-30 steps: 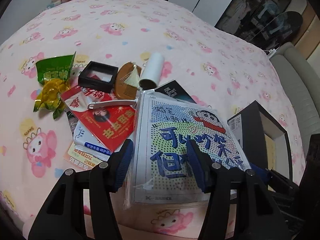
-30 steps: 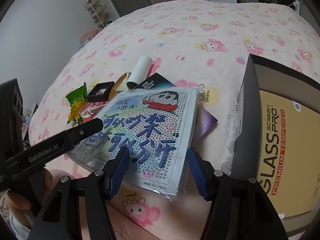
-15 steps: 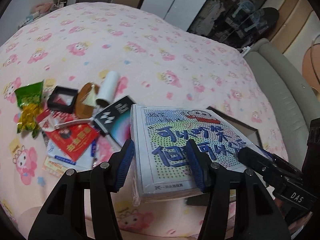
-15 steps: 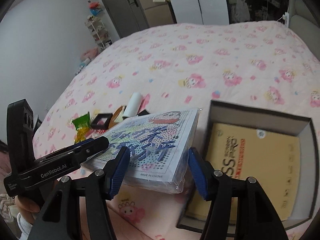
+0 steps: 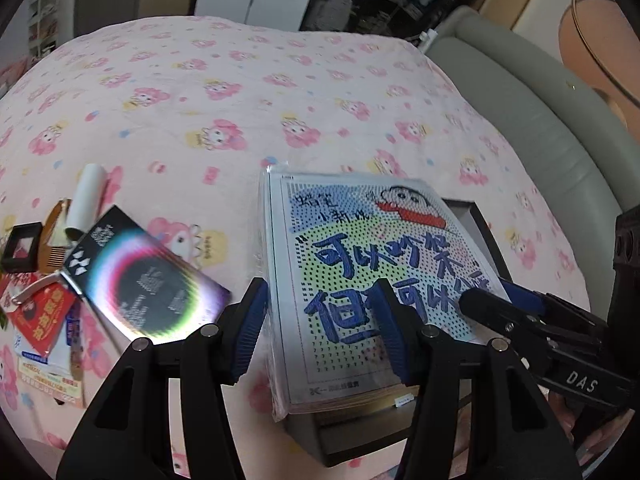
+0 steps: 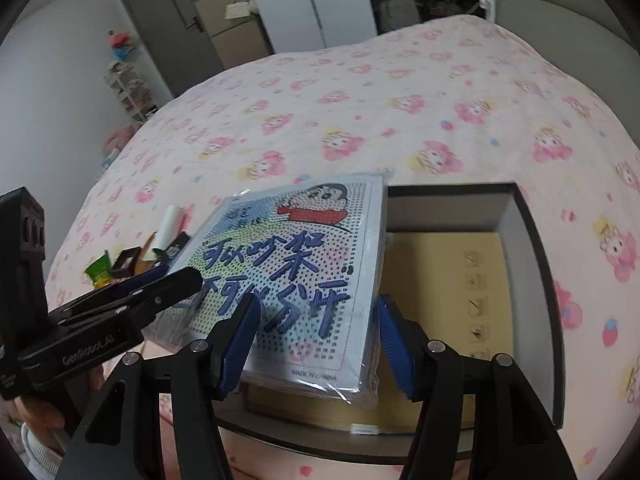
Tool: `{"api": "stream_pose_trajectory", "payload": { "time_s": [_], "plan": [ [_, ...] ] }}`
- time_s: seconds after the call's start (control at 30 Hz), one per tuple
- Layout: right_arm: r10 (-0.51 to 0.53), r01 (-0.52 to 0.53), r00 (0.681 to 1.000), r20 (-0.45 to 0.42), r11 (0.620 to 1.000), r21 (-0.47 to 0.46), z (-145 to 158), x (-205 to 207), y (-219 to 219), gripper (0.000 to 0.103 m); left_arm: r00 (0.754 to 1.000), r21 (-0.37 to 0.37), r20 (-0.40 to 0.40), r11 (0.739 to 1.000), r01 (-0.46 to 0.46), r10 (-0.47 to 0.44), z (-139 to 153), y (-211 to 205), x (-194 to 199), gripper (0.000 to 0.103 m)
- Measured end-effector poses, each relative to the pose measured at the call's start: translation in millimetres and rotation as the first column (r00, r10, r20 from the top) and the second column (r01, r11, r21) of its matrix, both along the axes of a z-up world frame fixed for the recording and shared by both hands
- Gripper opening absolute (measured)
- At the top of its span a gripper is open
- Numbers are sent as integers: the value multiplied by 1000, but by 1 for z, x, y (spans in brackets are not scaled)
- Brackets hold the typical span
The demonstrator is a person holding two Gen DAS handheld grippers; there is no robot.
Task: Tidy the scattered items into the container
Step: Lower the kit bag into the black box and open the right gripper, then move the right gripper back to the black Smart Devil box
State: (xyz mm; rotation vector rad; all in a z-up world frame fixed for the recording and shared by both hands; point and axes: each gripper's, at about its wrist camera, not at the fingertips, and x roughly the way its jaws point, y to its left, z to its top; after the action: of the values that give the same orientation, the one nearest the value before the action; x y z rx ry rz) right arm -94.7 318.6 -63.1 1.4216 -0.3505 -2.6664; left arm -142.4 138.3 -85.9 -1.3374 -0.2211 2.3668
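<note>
The plastic-wrapped cartoon pad hangs partly over the open dark box, its left half still out past the box's left wall, with both tools pinching it from its near corners. The left gripper has one finger on top of the printed face and the other off the pad's left edge, so it seems to be closed on the near-left corner; in the right wrist view its tip lies flat on the sheet at about 9 o'clock. The right gripper stands fairly wide with the pad's near edge between its fingers; whether its pads actually bite I cannot tell. To finish this step well, I judge the pad should travel toward 3 o'clock until all four corners clear the walls, be kept level, then be lowered onto the yellow carton lying in the bottom, both tools letting go together. The pad's long axis runs from 6 toward 12 o'clock, cartoon head at the far end, roughly parallel to the box's side walls. A holographic card and small clutter remain on the pink blanket at 9 o'clock.
</note>
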Motion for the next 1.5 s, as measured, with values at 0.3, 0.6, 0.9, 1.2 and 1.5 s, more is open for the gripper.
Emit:
{"api": "stream_pose_trajectory", "payload": {
  "time_s": [0.3, 0.6, 0.9, 1.2, 1.5],
  "plan": [
    [-64, 70, 985, 160, 997, -38, -45, -17, 35, 56, 994, -36, 95, 997, 66, -62, -27, 32, 7, 54],
    [-129, 136, 966, 222, 991, -17, -63, -22, 53, 56, 992, -114, 89, 988, 103, -93, -28, 54, 1, 53],
    [-122, 107, 941, 314, 992, 65, -91, -29, 43, 56, 988, -266, 139, 958, 102, -66, -49, 81, 0, 46],
    [-58, 64, 951, 303, 998, -9, -90, -26, 35, 55, 994, -194, 102, 979, 62, -42, -34, 56, 10, 42],
    [-117, 103, 977, 177, 991, 88, -52, 0, 40, 55, 999, -119, 53, 993, 1, 6, -14, 23, 36, 32]
  ]
}}
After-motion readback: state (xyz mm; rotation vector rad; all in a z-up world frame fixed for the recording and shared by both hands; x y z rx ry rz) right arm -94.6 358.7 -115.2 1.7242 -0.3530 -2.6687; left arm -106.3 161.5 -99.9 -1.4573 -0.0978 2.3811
